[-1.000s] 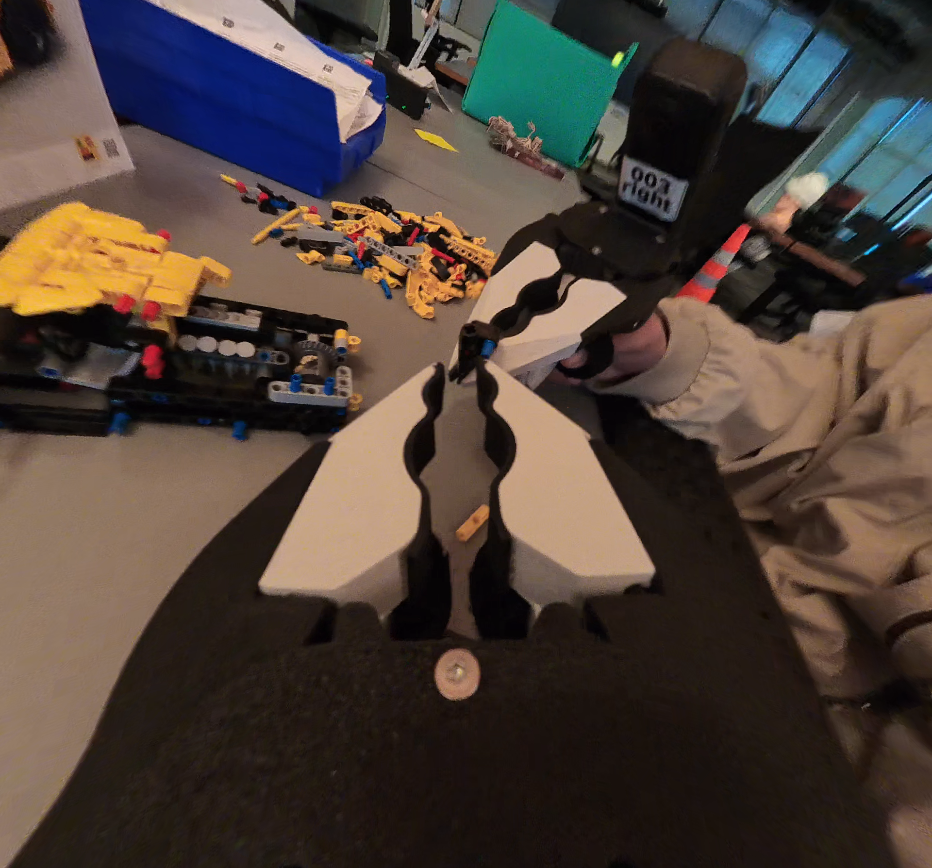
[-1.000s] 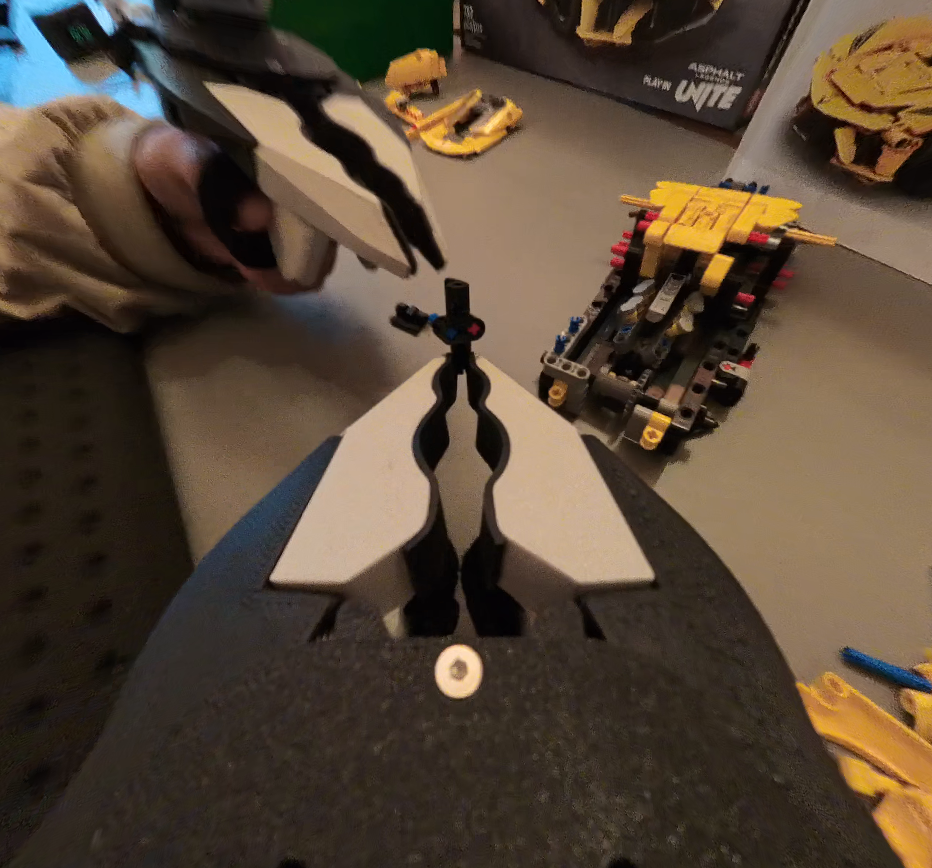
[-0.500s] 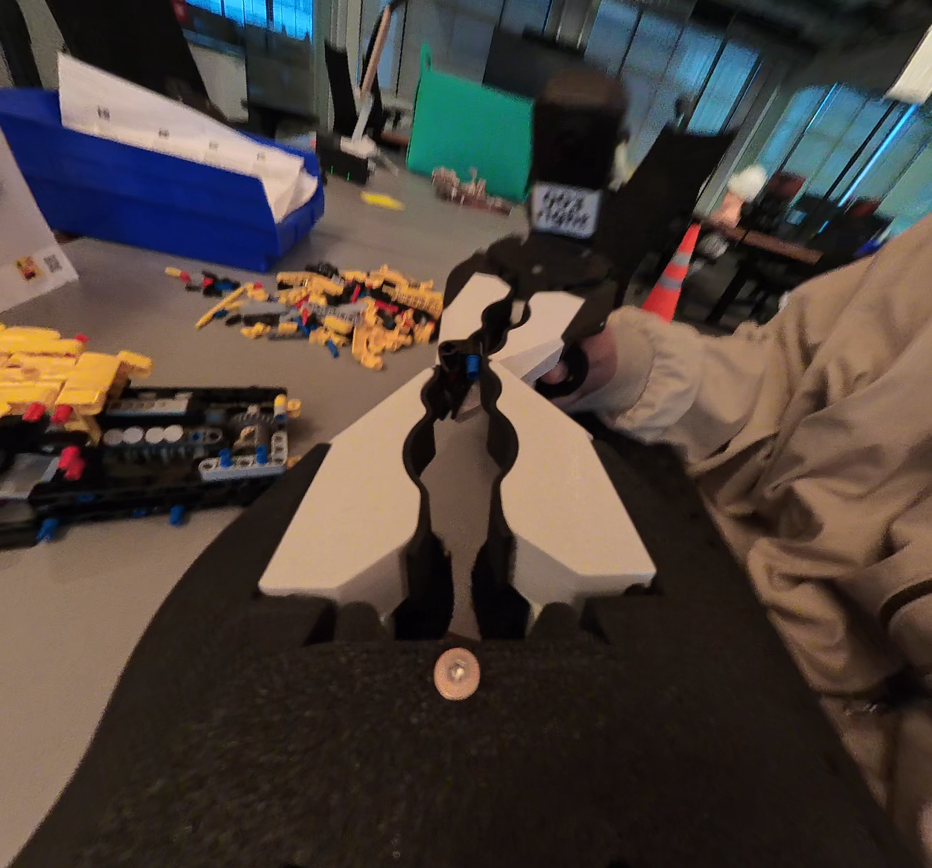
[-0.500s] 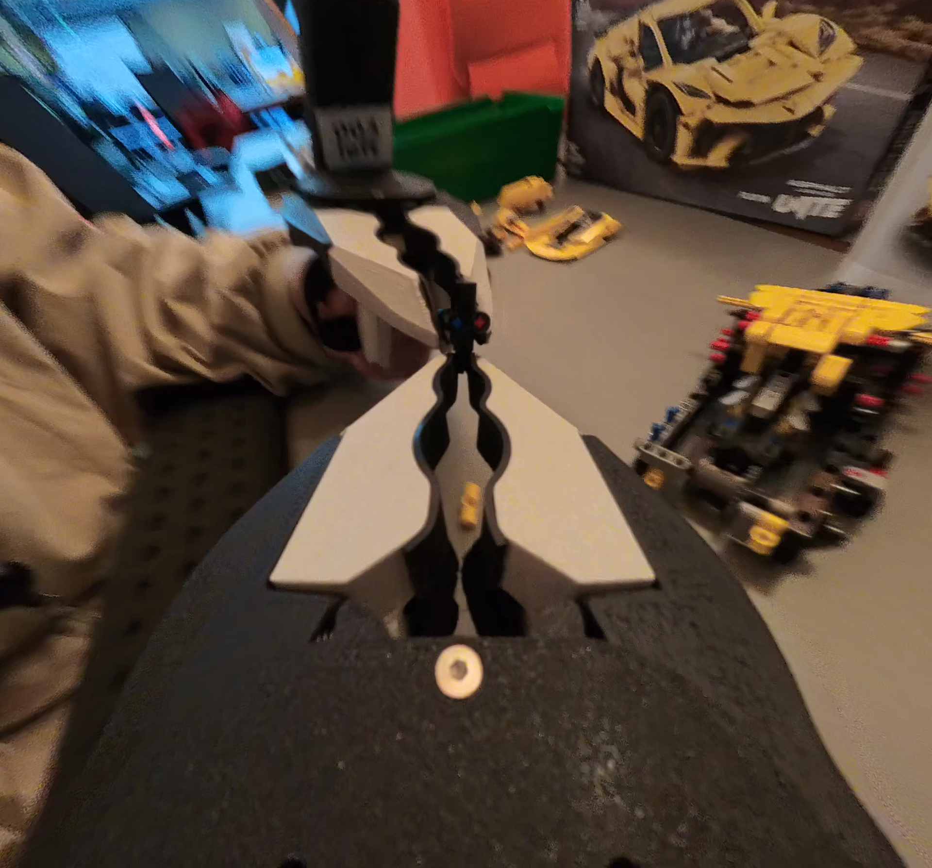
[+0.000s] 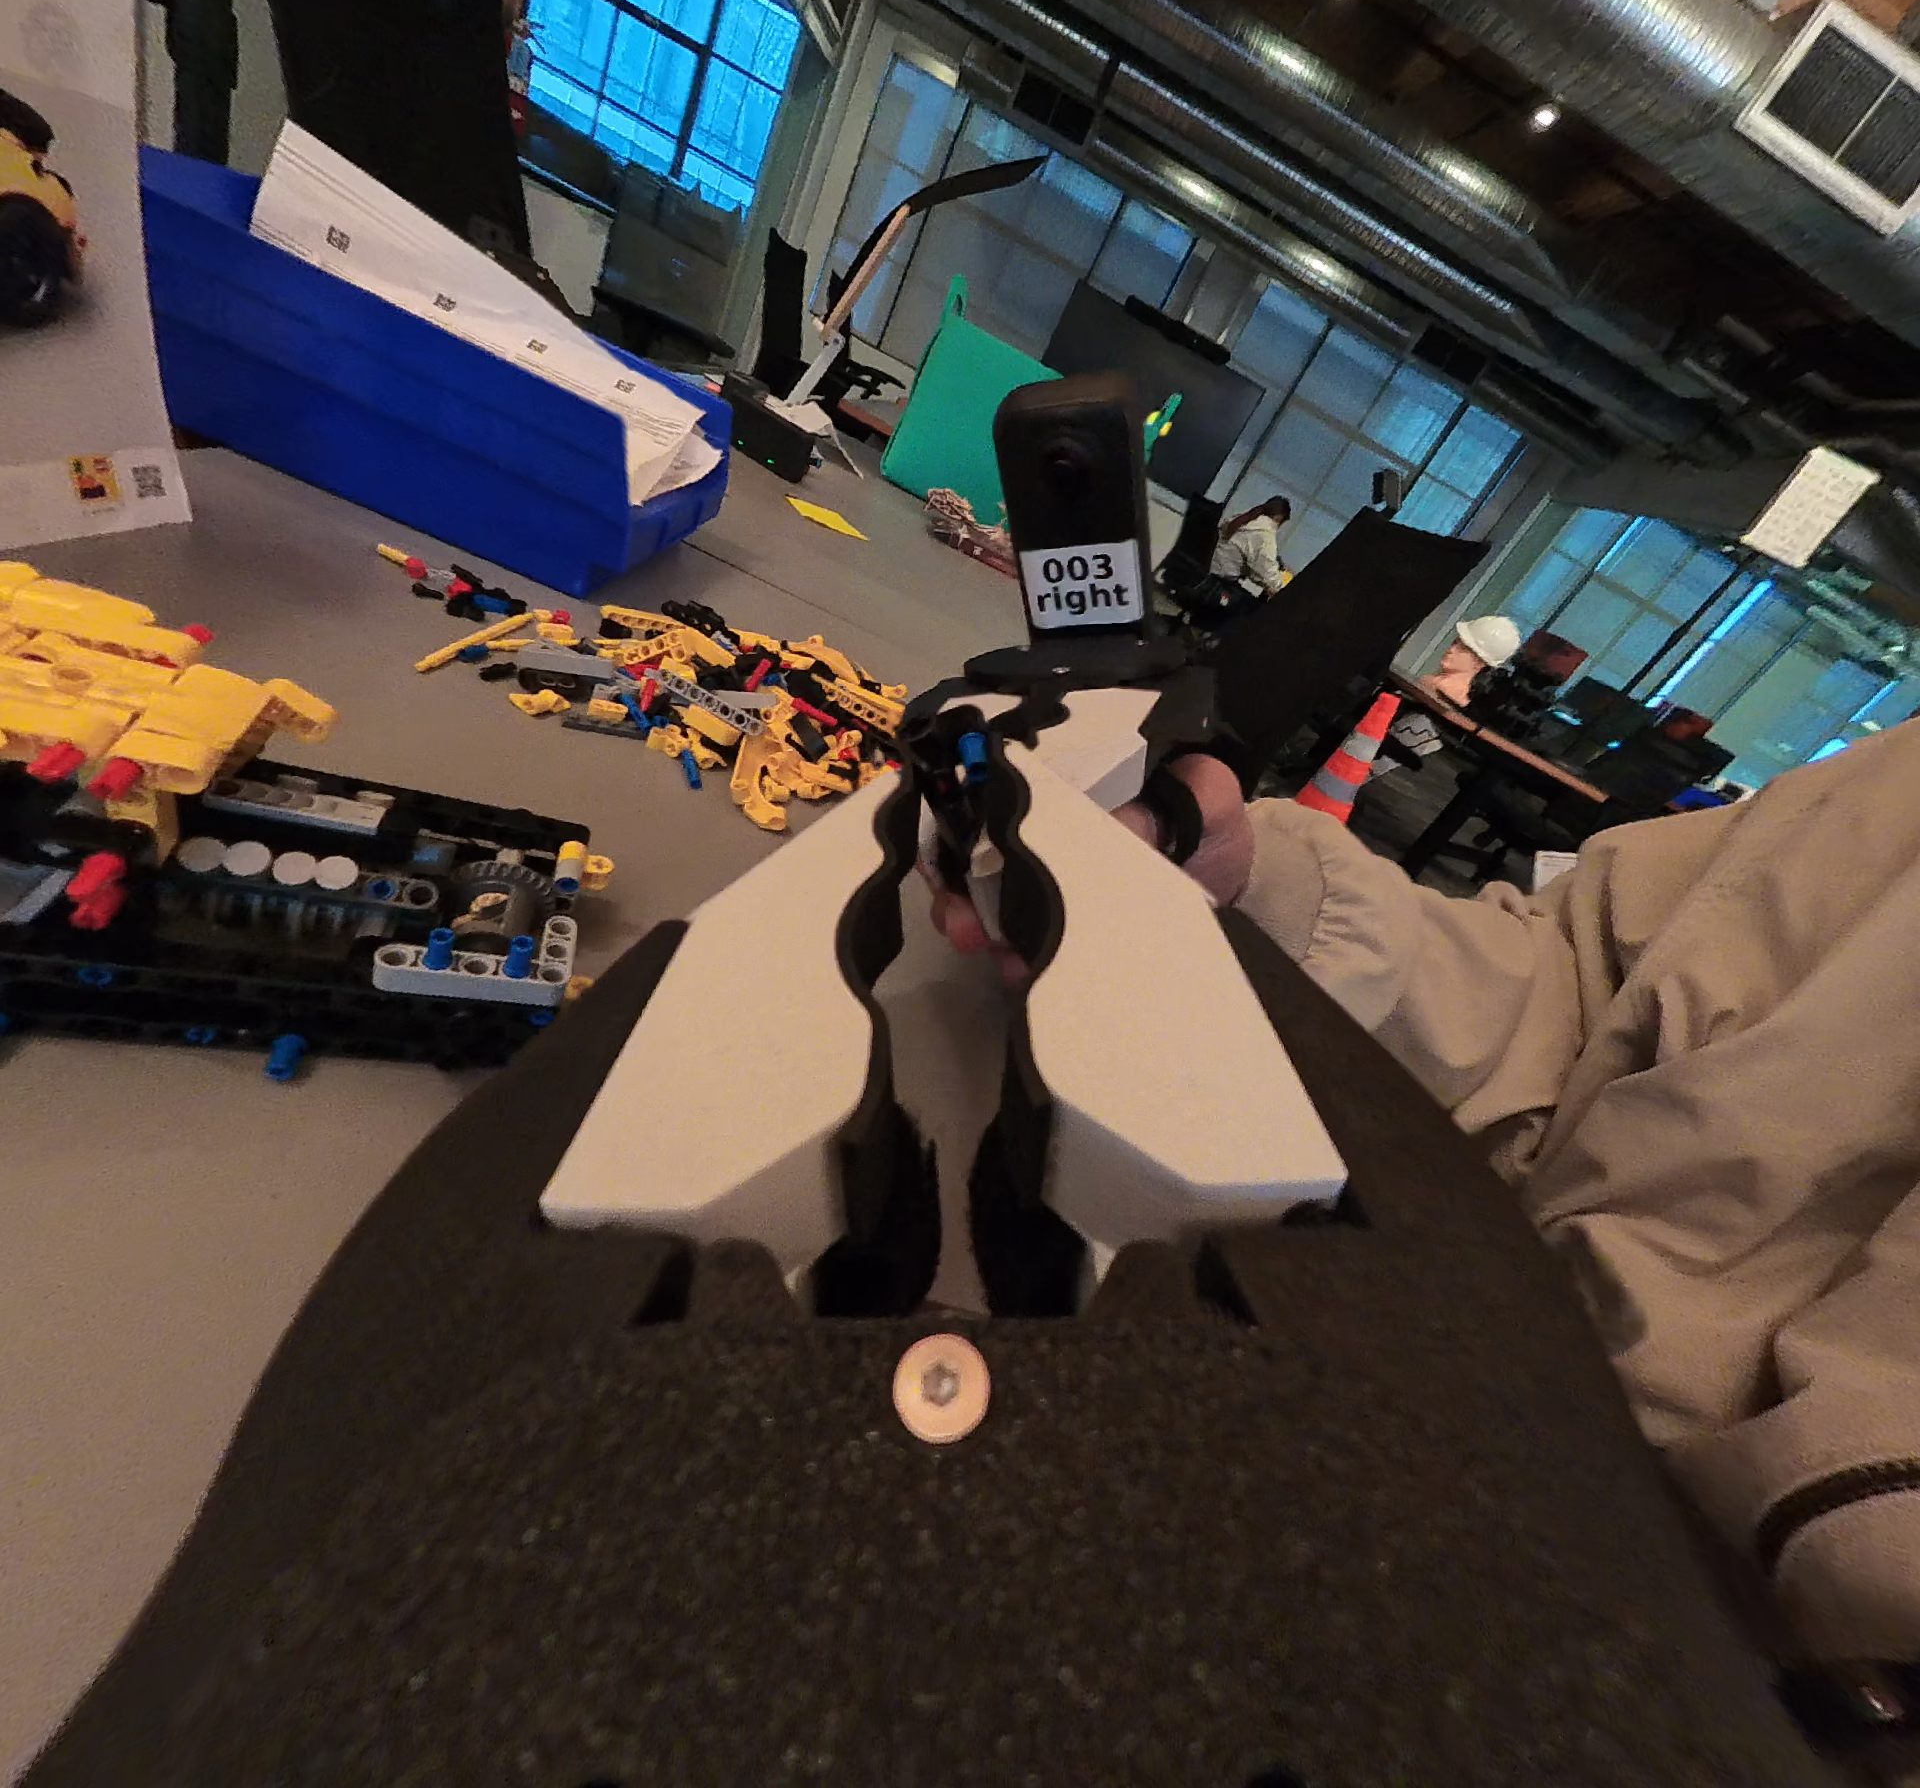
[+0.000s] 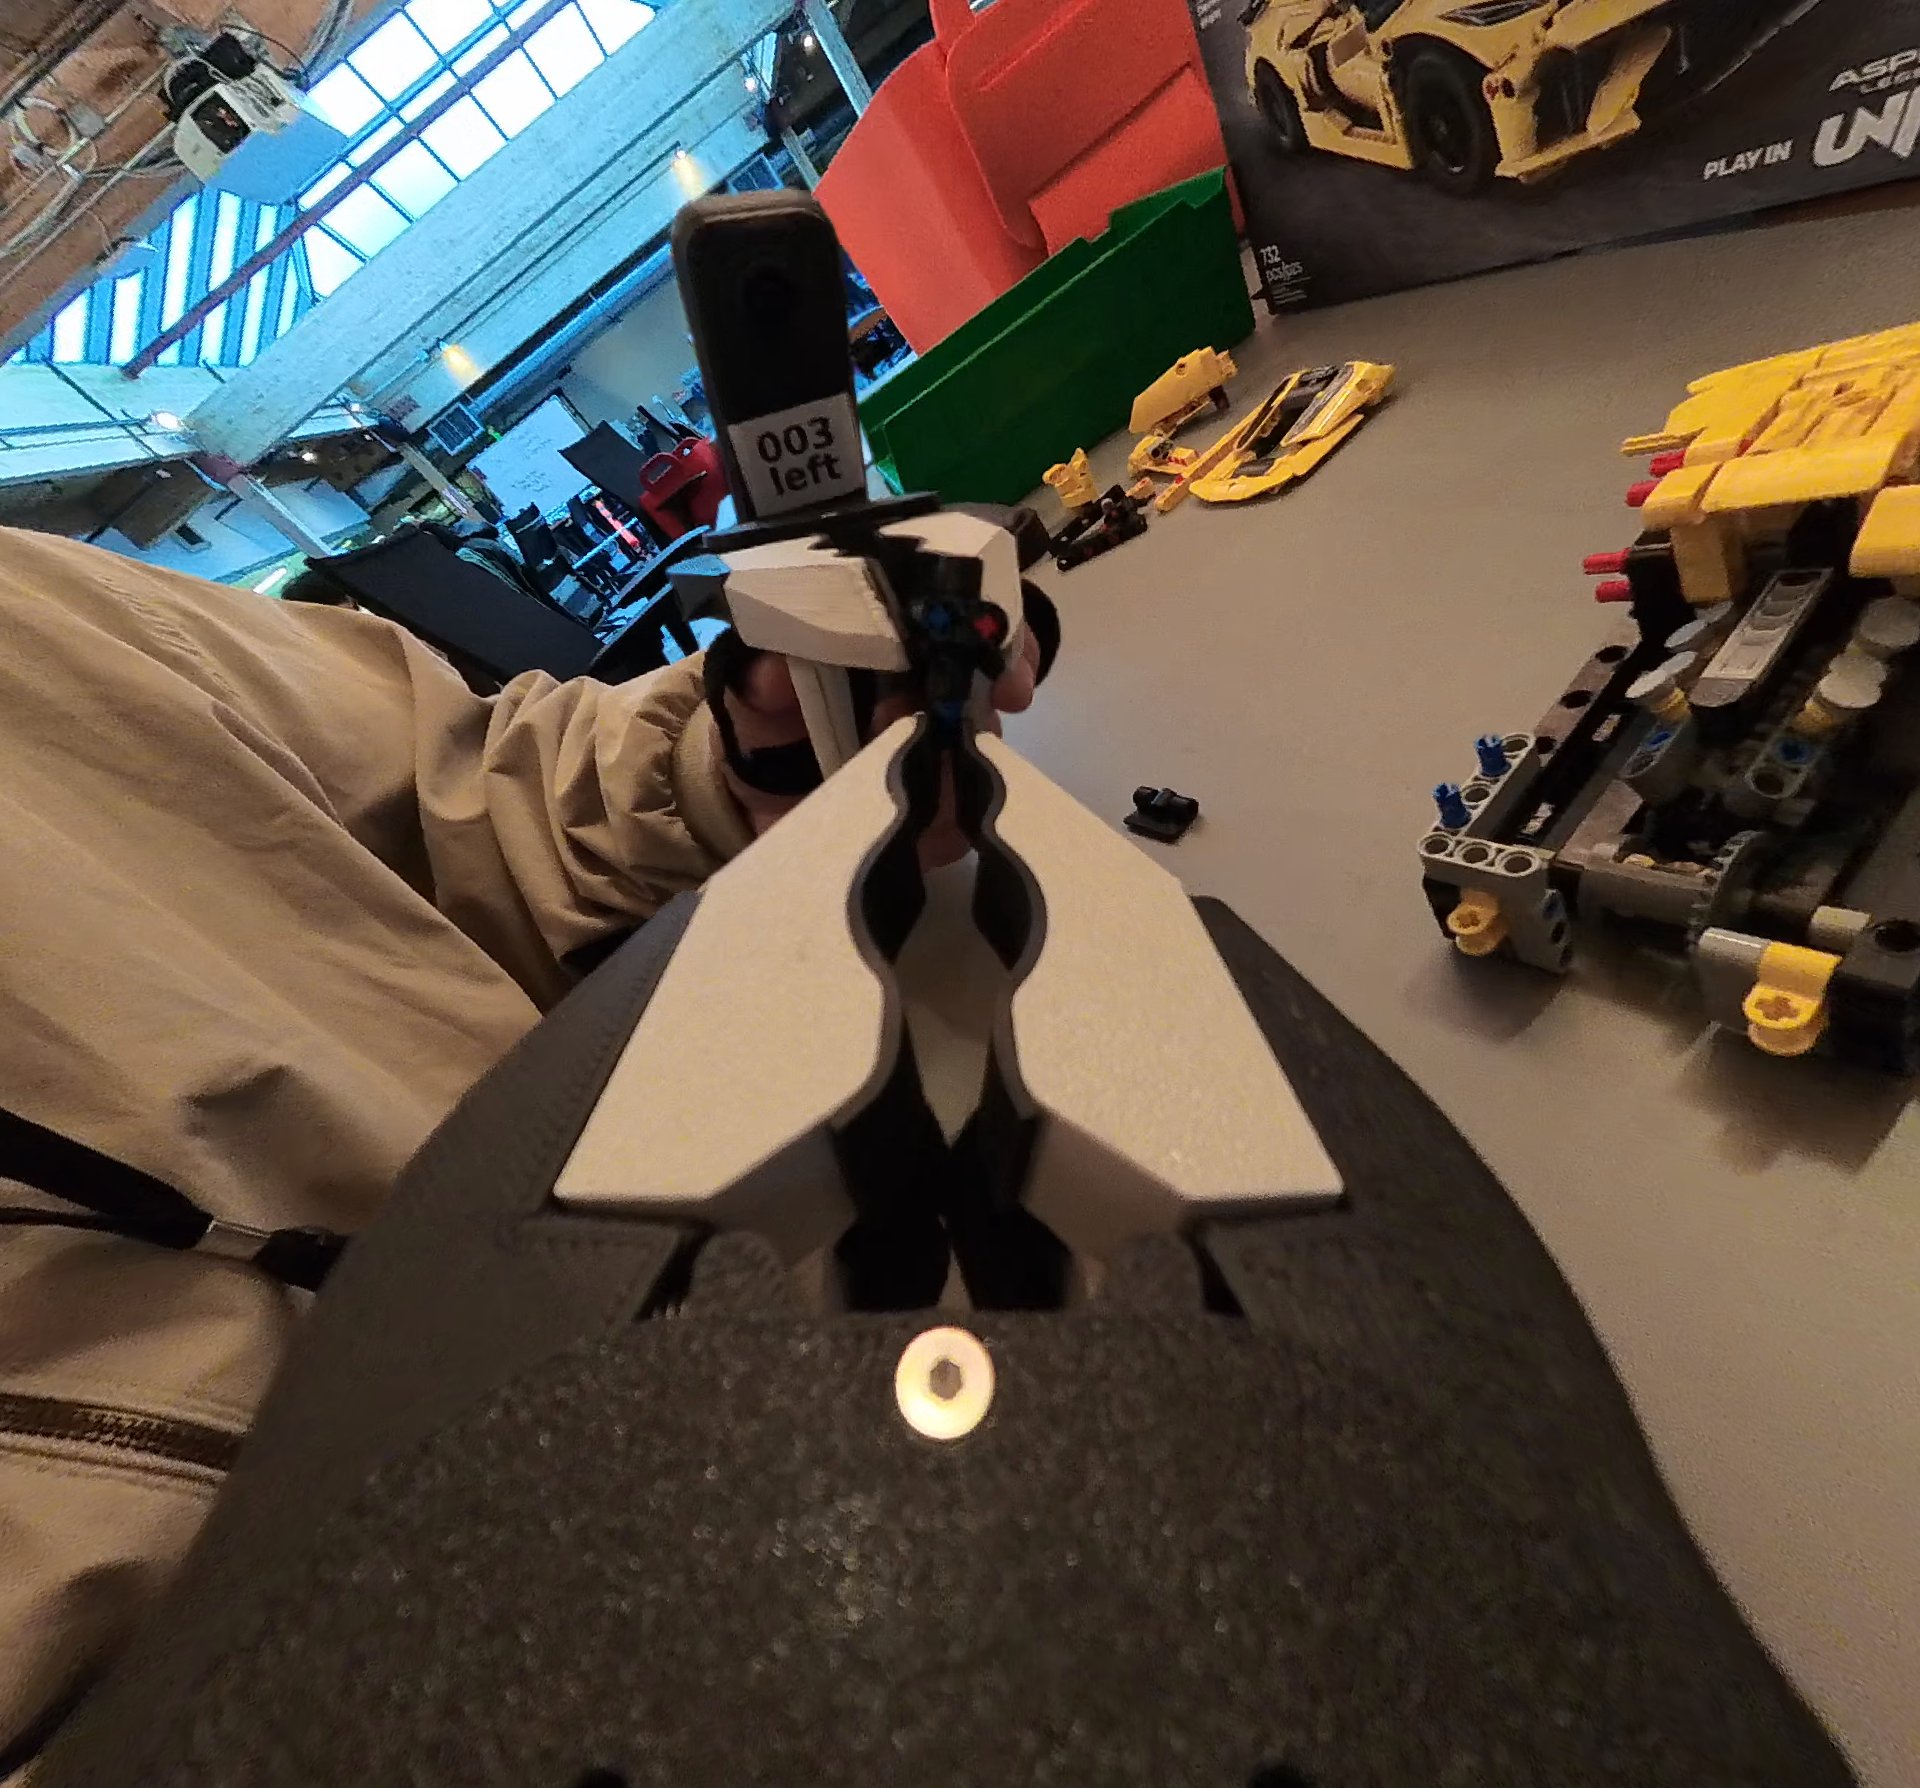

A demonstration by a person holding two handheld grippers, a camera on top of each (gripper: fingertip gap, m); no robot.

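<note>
A small black brick assembly (image 5: 961, 764) with blue and red pins is held in the air between two grippers that meet tip to tip. My left gripper (image 5: 956, 770) is closed on one end of it. My right gripper (image 6: 948, 732) is shut on its thin black stem, and the assembly (image 6: 954, 632) sticks out ahead of the tips. Each gripper shows facing the other's camera: the right gripper (image 5: 1023, 725) in the left wrist view, the left gripper (image 6: 914, 595) in the right wrist view. A person's hands in beige sleeves (image 6: 312, 803) hold both.
A partly built black and yellow model car (image 5: 260, 865) (image 6: 1714, 751) stands on the grey table. A pile of loose pieces (image 5: 707, 699) lies before a blue bin (image 5: 395, 388). A small black piece (image 6: 1164, 811), yellow panels (image 6: 1278, 429), a green bin (image 6: 1060, 356) and a set box (image 6: 1558, 45) sit farther off. Only a small space, under 4 cm, lies between the two pairs of fingers.
Both grippers have lifted and tilted up. The left gripper, apart from the assembly one second ago, has come onto it and closed on it while the right kept hold.
</note>
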